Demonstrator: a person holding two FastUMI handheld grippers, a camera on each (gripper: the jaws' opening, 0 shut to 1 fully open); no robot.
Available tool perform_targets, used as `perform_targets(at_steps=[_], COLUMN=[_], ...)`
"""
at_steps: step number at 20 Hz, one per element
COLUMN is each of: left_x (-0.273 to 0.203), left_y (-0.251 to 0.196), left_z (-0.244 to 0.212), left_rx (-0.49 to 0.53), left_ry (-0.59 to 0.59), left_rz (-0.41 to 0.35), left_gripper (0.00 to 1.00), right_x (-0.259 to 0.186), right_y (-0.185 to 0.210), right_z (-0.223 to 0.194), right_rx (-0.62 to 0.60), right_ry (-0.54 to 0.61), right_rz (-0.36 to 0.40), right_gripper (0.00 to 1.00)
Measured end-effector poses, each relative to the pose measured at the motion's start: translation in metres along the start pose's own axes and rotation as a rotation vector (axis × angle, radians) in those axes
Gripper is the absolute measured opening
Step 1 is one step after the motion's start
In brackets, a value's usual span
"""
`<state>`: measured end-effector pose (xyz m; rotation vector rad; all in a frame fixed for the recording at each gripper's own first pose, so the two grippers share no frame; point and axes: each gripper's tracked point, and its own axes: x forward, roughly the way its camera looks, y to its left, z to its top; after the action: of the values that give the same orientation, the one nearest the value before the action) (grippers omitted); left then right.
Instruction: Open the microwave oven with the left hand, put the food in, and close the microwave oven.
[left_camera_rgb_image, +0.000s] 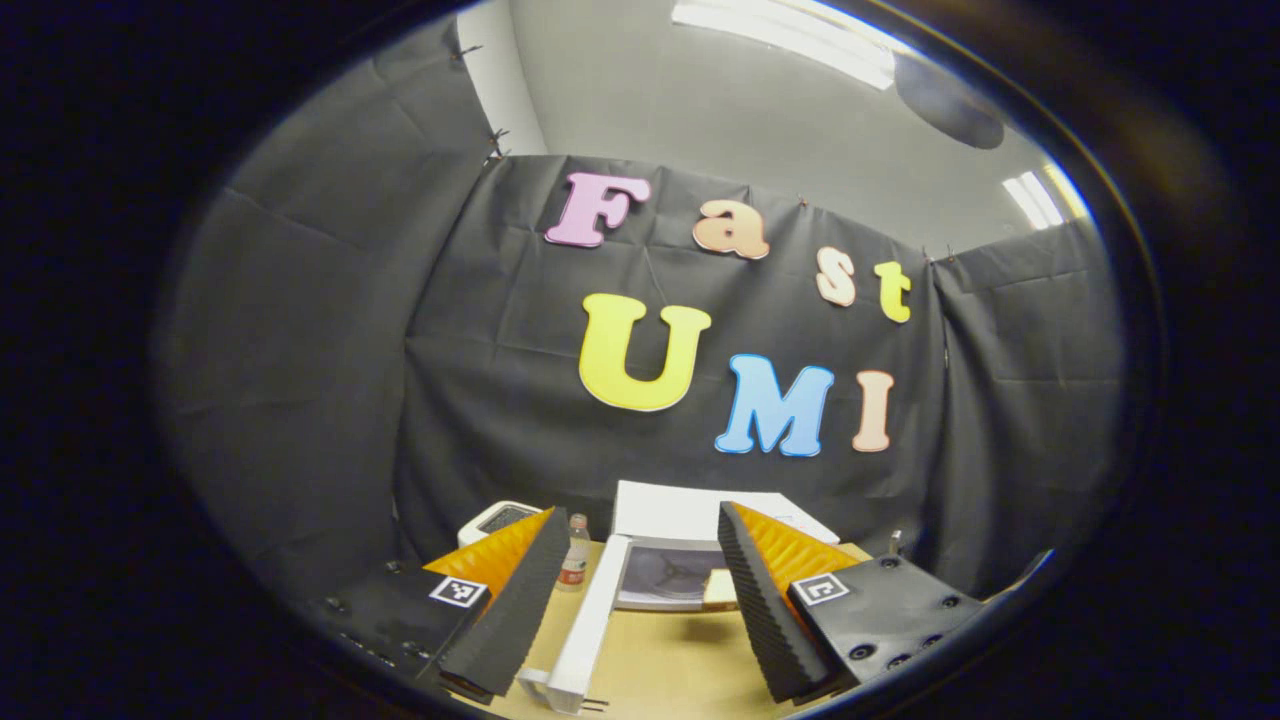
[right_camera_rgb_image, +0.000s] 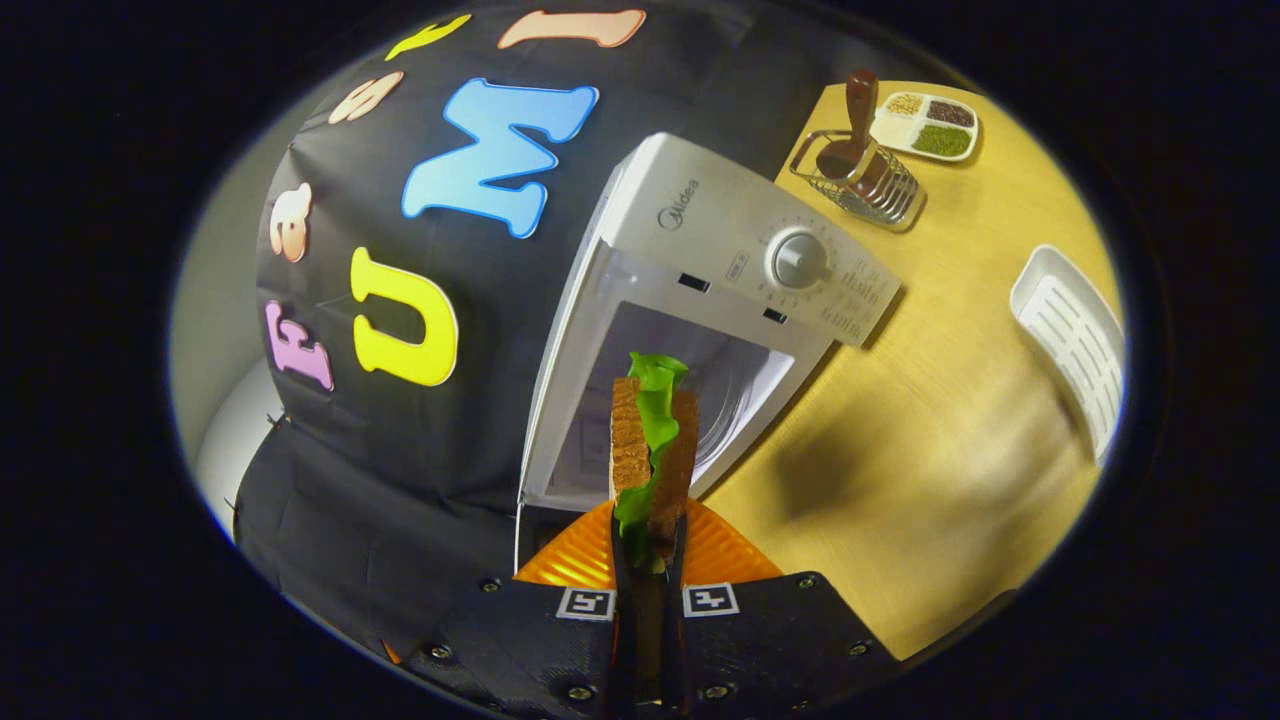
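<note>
The white microwave (right_camera_rgb_image: 700, 250) stands on the wooden table with its cavity (right_camera_rgb_image: 700, 390) showing. In the left gripper view its door (left_camera_rgb_image: 585, 630) swings out towards me, edge on, beside the microwave (left_camera_rgb_image: 690, 510). My right gripper (right_camera_rgb_image: 648, 540) is shut on a sandwich (right_camera_rgb_image: 650, 450) of brown bread and green lettuce, held on edge just in front of the cavity. That sandwich (left_camera_rgb_image: 720, 590) appears in the left gripper view at the cavity's mouth. My left gripper (left_camera_rgb_image: 638, 520) is open and holds nothing, a little back from the door.
A wire basket (right_camera_rgb_image: 860, 180) with a brown-handled tool and a divided dish of grains (right_camera_rgb_image: 925, 125) sit beyond the microwave. A white slotted tray (right_camera_rgb_image: 1070, 340) lies at the table's edge. A small bottle (left_camera_rgb_image: 575, 550) and a white device (left_camera_rgb_image: 500, 520) stand left of the door.
</note>
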<state>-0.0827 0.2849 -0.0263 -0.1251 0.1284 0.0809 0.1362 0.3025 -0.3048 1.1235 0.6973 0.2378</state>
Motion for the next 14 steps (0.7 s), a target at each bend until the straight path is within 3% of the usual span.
perform_targets(at_steps=[3, 8, 11, 14], left_x=[-0.012, -0.022, -0.028, -0.038], left_y=[0.019, 0.059, 0.079, 0.096], left_z=[0.004, 0.007, 0.003, 0.001], left_rx=[0.012, -0.01, -0.034, -0.018], left_ry=[-0.004, 0.006, 0.023, 0.034], left_rz=[0.029, 0.094, 0.139, 0.188], left_gripper=[0.94, 0.94, 0.94, 0.94], right_x=[0.042, 0.103, 0.131, 0.155], right_y=[0.005, 0.007, -0.008, -0.028], right_z=[-0.005, 0.006, 0.014, 0.007], right_rx=[0.065, 0.302, 0.428, 0.496], right_ry=[-0.052, -0.203, -0.301, -0.326], right_rz=[-0.015, -0.016, -0.05, -0.084], right_gripper=[0.1, 0.1, 0.1, 0.1])
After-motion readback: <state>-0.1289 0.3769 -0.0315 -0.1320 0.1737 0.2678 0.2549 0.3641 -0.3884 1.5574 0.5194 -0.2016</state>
